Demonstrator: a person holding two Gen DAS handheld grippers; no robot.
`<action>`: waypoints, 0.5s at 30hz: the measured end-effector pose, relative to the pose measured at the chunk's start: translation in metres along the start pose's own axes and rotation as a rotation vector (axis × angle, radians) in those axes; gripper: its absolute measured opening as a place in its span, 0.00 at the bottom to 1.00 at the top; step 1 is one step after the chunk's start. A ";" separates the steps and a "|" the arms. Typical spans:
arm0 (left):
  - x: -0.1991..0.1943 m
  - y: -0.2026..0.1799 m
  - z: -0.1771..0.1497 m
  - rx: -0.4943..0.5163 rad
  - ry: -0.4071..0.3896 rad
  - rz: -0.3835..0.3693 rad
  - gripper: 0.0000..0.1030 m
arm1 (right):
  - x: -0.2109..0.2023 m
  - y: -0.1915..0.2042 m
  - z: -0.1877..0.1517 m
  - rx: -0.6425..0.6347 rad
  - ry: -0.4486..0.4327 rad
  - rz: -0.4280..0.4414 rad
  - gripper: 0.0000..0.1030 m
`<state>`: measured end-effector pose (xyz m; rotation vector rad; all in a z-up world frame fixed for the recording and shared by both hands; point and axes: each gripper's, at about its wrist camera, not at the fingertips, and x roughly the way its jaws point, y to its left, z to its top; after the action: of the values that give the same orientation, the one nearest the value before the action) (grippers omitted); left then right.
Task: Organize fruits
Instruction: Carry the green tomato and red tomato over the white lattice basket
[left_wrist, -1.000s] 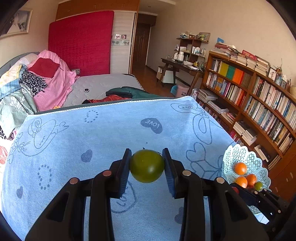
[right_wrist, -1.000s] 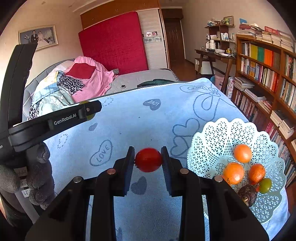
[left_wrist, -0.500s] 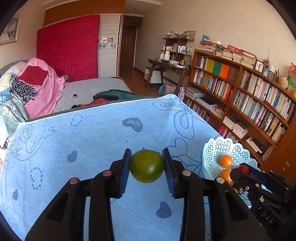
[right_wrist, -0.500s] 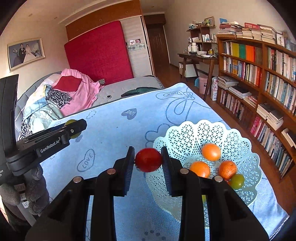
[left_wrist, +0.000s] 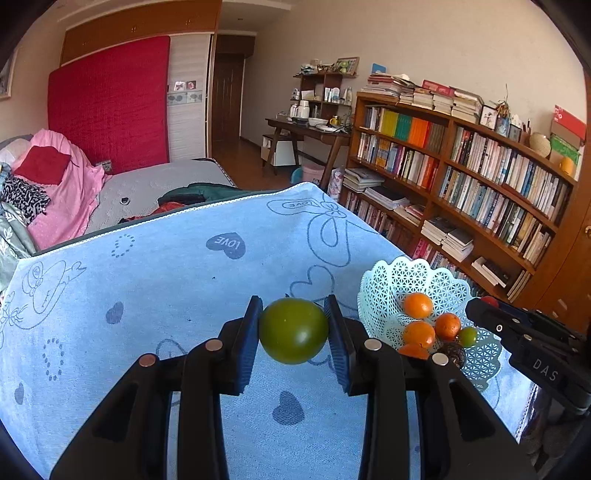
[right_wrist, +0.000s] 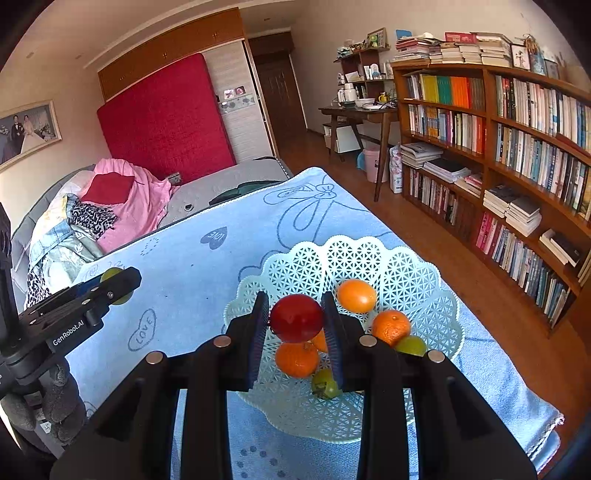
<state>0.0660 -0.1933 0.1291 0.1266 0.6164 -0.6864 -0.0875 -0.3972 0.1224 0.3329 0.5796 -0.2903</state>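
"GenRobot.AI" marks the left gripper, clamped on a glossy green tomato beside the lacy white basket. "DAS" marks the right gripper, pinching a red tomato above that basket's oranges. "LOVE" hearts dot the blue cloth.

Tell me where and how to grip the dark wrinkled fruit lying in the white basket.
Take the dark wrinkled fruit across its middle, coming from above. It sits low in the white basket with oranges crowding one side, so a side approach looks blocked.
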 end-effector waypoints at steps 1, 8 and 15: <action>0.000 -0.001 -0.001 0.001 0.001 -0.009 0.34 | -0.001 -0.002 0.000 0.003 0.000 -0.004 0.29; 0.003 -0.011 -0.005 0.012 0.010 -0.054 0.34 | -0.005 -0.016 -0.005 0.024 0.004 -0.023 0.29; 0.008 -0.021 -0.010 0.037 0.020 -0.061 0.34 | -0.010 -0.036 -0.010 0.059 0.004 -0.049 0.29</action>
<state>0.0527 -0.2103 0.1180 0.1496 0.6292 -0.7566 -0.1137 -0.4244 0.1122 0.3765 0.5842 -0.3546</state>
